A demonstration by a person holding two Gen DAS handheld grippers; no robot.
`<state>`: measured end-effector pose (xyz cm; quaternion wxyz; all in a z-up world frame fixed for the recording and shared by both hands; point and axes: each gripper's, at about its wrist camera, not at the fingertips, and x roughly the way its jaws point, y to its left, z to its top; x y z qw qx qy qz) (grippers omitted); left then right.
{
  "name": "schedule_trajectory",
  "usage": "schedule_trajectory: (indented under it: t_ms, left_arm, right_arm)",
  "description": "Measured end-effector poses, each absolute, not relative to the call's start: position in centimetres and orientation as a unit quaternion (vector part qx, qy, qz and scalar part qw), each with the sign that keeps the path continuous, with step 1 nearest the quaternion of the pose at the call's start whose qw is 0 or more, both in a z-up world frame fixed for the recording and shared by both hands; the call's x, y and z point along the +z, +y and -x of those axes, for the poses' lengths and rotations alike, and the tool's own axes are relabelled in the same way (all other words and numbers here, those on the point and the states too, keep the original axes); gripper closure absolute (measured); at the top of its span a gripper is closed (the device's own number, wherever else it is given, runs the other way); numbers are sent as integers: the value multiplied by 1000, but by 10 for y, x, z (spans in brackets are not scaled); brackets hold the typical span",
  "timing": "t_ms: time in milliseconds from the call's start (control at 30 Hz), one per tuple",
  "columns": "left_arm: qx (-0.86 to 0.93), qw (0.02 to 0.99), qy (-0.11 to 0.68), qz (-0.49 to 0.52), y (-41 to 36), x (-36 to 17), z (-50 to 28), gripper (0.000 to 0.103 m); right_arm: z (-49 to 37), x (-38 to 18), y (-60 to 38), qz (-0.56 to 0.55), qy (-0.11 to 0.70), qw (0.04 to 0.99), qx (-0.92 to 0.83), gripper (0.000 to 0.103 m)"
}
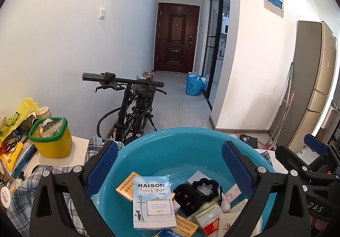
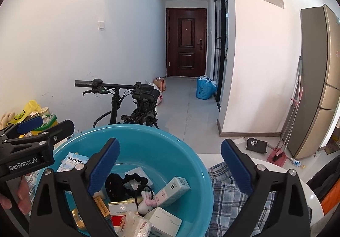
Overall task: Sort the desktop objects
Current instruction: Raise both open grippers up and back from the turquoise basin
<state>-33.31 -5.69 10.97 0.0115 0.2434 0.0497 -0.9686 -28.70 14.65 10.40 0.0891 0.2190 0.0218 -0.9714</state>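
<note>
**Basin loaded, both grippers spread above it**

The blue basin [image 1: 148, 147] sits on a plaid cloth [image 2: 223, 192] that covers a white table [image 1: 78, 141]. Inside it lies a jumble of small items. A pale blue Raison box [image 1: 153, 203] leans on the near-left wall of the basin, resting over an orange pack [image 1: 125, 188]. Just right of it lies a black scrunchie [image 1: 205, 184], touching a black round pouch [image 1: 187, 198]. A red-and-white cigarette pack [image 2: 122, 211] lies lower down, with a small white bunny charm [image 2: 146, 203] beside it and a mint-and-white carton [image 2: 174, 189] tilted against the right wall. A white box [image 2: 166, 223] lies at the bottom edge.

The left gripper [image 1: 170, 162] hovers over the basin, fingers wide apart and holding nothing. The right gripper [image 2: 170, 162] hovers likewise over the basin, fingers wide apart and holding nothing. Each gripper appears at the edge of the other's view, close alongside.

On the table to the left stands a yellow bin [image 1: 52, 137] with a green rim, near a yellow bag [image 1: 19, 118] and stacked books [image 1: 19, 156]. Beyond the table a black bicycle [image 1: 131, 105] is parked against the wall. A corridor runs to a brown door [image 1: 176, 37]. A fridge [image 1: 314, 79] stands at right.
</note>
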Motion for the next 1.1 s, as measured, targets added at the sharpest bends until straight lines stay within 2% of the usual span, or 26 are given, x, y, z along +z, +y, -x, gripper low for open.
schedule_trajectory:
  t_ms: [300, 367, 533, 700, 900, 1033, 1100]
  left_arm:
    - [-978, 17, 33, -205, -53, 123, 317, 0]
    - [-980, 31, 33, -195, -53, 128, 313, 0]
    - [-986, 31, 65, -153, -64, 142, 294, 0]
    - [-986, 37, 60, -152, -65, 147, 290, 0]
    - [-981, 1, 107, -162, -67, 150, 285, 0]
    - [-989, 38, 72, -127, -57, 161, 271, 0]
    - [-991, 36, 84, -101, -60, 167, 261, 0]
  right_arm:
    - [278, 118, 151, -194, 10, 90, -977, 4]
    - [276, 121, 151, -192, 10, 91, -977, 0]
    - [275, 124, 150, -204, 25, 82, -975, 0]
    - [267, 134, 155, -190, 8, 88, -978, 0]
    - [265, 134, 149, -196, 28, 82, -977, 0]
    - [258, 141, 152, -176, 12, 90, -980, 0]
    - [257, 143, 151, -179, 10, 104, -978, 0]
